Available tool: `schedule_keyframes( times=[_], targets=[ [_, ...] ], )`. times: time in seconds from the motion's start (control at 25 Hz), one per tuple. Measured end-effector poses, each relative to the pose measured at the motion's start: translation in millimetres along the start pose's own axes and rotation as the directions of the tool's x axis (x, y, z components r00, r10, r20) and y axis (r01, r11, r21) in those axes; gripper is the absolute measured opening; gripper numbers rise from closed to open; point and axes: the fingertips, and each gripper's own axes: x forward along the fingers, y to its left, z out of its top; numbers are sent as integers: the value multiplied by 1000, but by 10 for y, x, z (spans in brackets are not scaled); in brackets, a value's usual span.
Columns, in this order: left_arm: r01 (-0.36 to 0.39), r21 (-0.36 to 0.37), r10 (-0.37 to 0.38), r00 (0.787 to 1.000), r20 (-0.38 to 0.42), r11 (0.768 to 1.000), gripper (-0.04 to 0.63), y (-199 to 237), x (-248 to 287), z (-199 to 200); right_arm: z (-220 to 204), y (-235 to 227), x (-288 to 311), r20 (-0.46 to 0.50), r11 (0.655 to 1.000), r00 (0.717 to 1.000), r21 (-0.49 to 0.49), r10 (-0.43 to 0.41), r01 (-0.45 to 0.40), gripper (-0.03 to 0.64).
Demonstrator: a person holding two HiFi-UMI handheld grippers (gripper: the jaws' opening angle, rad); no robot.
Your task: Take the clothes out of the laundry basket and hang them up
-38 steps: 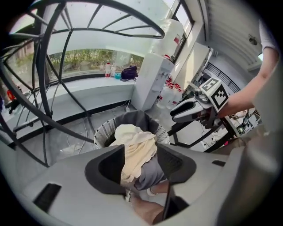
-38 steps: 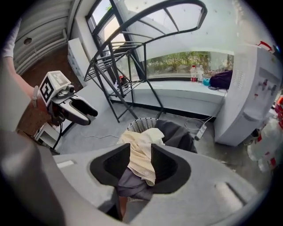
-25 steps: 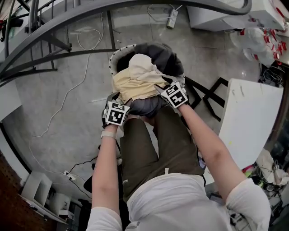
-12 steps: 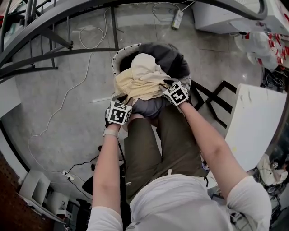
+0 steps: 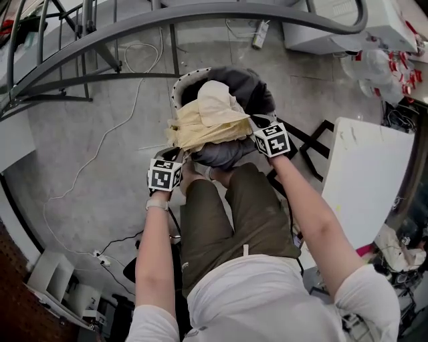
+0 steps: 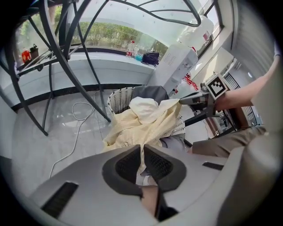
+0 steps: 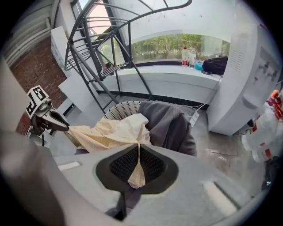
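Your left gripper (image 5: 177, 154) and right gripper (image 5: 257, 122) have just closed, each pinching an end of the cream garment (image 5: 207, 120), which spans crosswise between them atop the laundry basket (image 5: 178, 85) just beyond your fingertips.

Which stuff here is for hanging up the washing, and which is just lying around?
For the job: yellow garment, grey garment, laundry basket, grey metal rack.
Just lying about: white cable on the floor, power strip, white board.
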Motion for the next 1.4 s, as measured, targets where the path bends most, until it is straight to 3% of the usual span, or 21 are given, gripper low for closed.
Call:
schedule_keyframes(
  times=[0.32,0.48,0.64,0.92,1.2,1.4],
  targets=[
    [-65,-36,68,995,77,997,25,159,-830,150,457,124,-715,135,992,985,73,-112,103,18],
    [-95,20,92,988,127,995,25,187,-1271,280,714,294,-1045,191,992,974,52,-125,117,18],
    [-151,57,137,970,200,987,25,274,-1723,505,1095,499,-1407,291,989,945,55,-147,137,18],
    [-235,22,208,896,393,972,25,511,-2687,966,1797,1003,-2053,464,985,870,32,-165,170,18],
    [-248,57,185,837,516,967,25,608,-3477,1255,2541,1450,-2770,636,976,747,44,-192,213,18],
    [-301,33,218,756,618,953,23,733,-4109,1431,2980,1839,-3187,731,973,665,-5,-152,229,18]
  ],
)
